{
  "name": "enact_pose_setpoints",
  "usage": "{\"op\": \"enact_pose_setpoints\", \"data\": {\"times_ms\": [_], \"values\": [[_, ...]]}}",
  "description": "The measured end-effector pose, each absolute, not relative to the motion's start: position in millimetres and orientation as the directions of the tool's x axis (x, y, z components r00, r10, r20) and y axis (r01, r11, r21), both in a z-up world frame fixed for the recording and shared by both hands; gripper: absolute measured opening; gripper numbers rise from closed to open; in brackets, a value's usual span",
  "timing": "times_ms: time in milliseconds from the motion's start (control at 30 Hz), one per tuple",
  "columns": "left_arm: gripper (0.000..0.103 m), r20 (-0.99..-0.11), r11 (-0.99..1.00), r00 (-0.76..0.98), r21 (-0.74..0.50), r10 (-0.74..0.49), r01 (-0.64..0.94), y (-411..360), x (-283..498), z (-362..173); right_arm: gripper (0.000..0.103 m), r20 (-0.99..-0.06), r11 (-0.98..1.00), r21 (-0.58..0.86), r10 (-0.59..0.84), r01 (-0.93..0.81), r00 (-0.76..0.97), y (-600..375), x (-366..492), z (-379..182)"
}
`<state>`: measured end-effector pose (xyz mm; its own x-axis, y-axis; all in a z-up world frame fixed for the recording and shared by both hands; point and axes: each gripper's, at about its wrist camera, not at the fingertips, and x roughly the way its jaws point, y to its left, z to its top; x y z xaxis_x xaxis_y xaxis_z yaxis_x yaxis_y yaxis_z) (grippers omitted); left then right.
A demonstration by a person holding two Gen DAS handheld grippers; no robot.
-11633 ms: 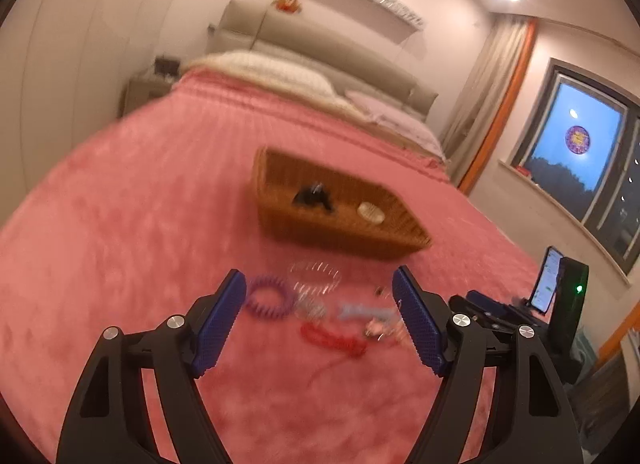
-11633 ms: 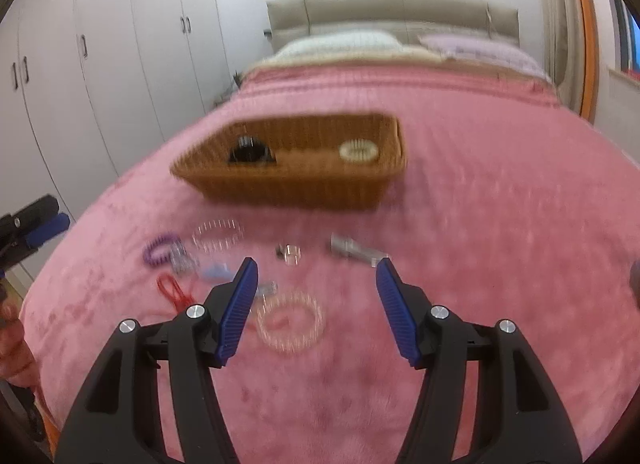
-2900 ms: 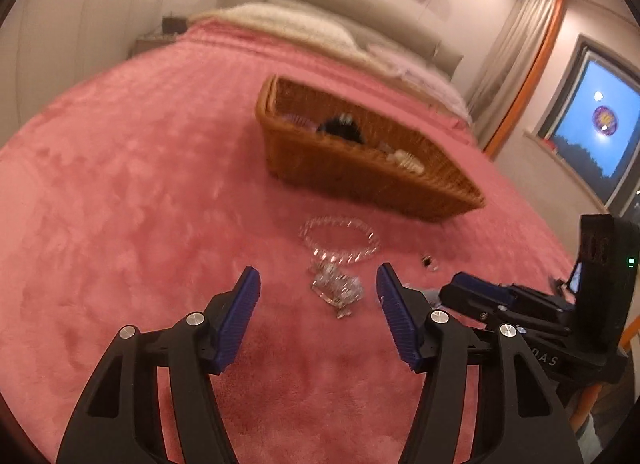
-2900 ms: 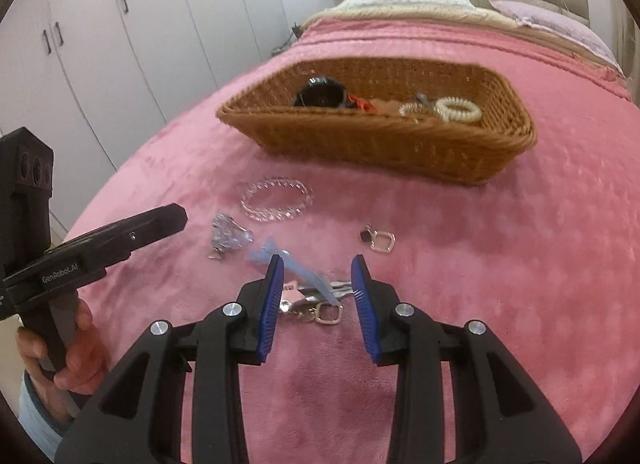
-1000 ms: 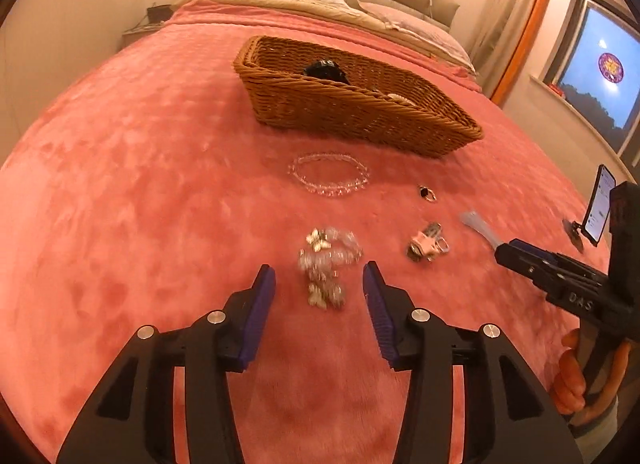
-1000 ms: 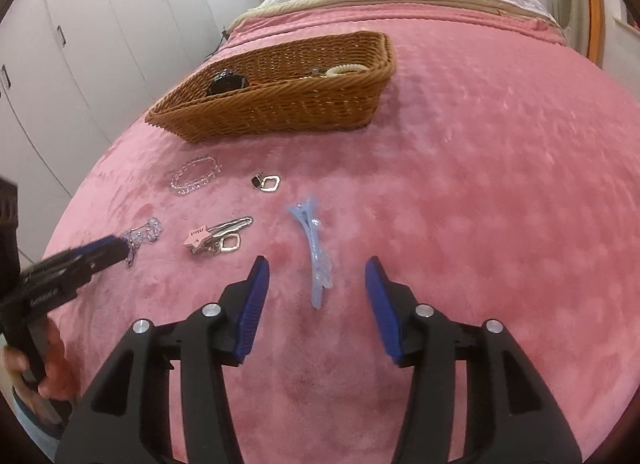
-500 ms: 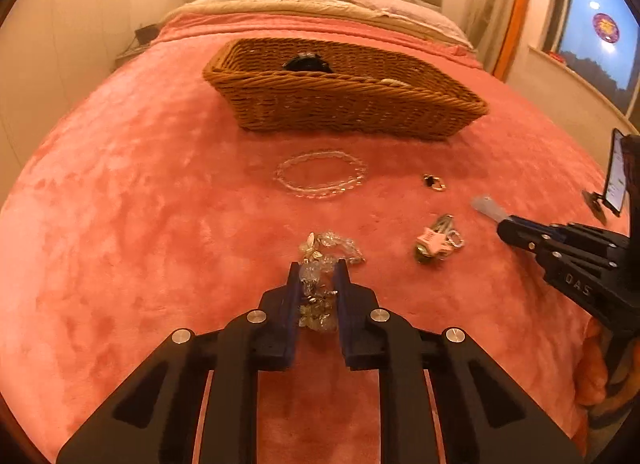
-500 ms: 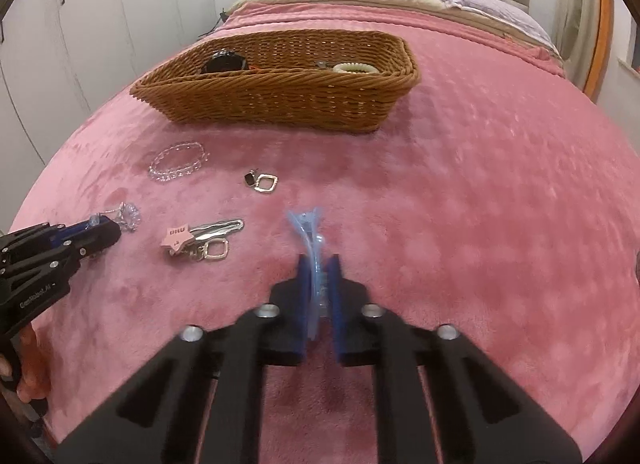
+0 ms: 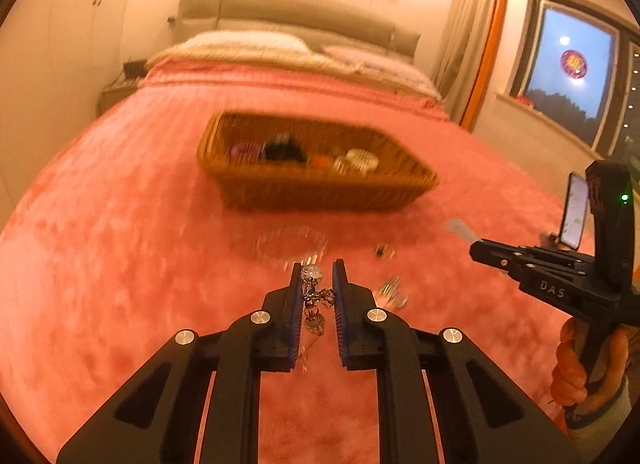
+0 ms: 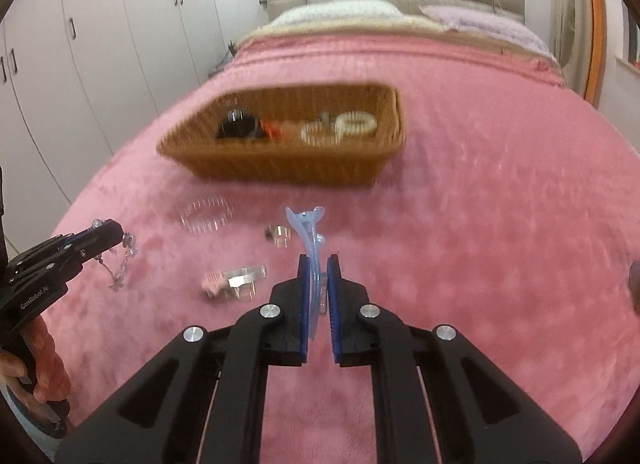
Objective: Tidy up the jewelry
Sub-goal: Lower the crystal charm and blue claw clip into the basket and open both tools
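My left gripper point(image 9: 317, 270) is shut on a clear crystal bead bracelet point(image 9: 314, 296), which dangles between the blue pads above the pink bedspread. In the right wrist view the same bracelet point(image 10: 124, 260) hangs from the left gripper point(image 10: 105, 233). My right gripper point(image 10: 318, 262) is shut on a light blue hair clip point(image 10: 310, 236) that sticks out forward past the pads. From the left wrist view the right gripper point(image 9: 476, 250) is at the right with the hair clip's tip point(image 9: 460, 229) showing. The wicker basket point(image 9: 320, 188) point(image 10: 288, 166) ahead holds several hair ties and bracelets.
On the bedspread lie a clear bead bracelet point(image 10: 206, 213), a small square ring charm point(image 10: 279, 235) and a pink and silver clip bundle point(image 10: 232, 282). A phone on a stand point(image 9: 576, 210) is at the bed's right side. White wardrobes point(image 10: 80, 44) line the left wall.
Both grippers closed on their items, the left on the crystal bracelet and the right on the blue hair clip, and both have lifted them off the bedspread.
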<state>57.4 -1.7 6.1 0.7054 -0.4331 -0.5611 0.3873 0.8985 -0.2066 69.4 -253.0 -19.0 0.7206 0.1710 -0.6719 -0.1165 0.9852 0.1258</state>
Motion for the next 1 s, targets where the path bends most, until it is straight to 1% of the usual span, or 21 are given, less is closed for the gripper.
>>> {"op": "enact_pose_setpoints", "data": {"times_ms": [133, 233, 367, 467, 567, 733, 833, 1000], "values": [[0.012, -0.494, 0.882, 0.734, -0.194, -0.466, 0.43, -12, 71, 41, 0.007, -0.616, 0.983, 0.113, 0.182, -0.143, 0.766, -251, 85, 17], [0.012, -0.452, 0.873, 0.751, -0.173, -0.482, 0.456, -28, 94, 70, 0.007, -0.583, 0.985, 0.101, 0.172, -0.139, 0.794, -250, 107, 36], [0.012, -0.419, 0.865, 0.761, -0.155, -0.495, 0.477, -50, 128, 91, 0.007, -0.575, 0.984, 0.108, 0.178, -0.141, 0.799, -251, 154, 50], [0.012, -0.413, 0.857, 0.754, -0.177, -0.511, 0.483, -67, 168, 94, 0.007, -0.592, 0.983, 0.121, 0.186, -0.141, 0.784, -251, 193, 49], [0.012, -0.434, 0.851, 0.734, -0.214, -0.523, 0.48, -80, 203, 83, 0.007, -0.624, 0.982, 0.132, 0.189, -0.136, 0.758, -250, 228, 34], [0.012, -0.518, 0.851, 0.677, -0.281, -0.523, 0.443, -89, 253, 39, 0.007, -0.701, 0.973, 0.185, 0.228, -0.136, 0.676, -251, 271, -9], [0.012, -0.555, 0.846, 0.64, -0.317, -0.532, 0.429, -84, 263, 16, 0.007, -0.726, 0.969, 0.207, 0.246, -0.137, 0.642, -252, 280, -25], [0.013, -0.587, 0.853, 0.621, -0.321, -0.52, 0.411, -81, 266, 3, 0.007, -0.741, 0.975, 0.17, 0.221, -0.141, 0.634, -246, 279, -31]]}}
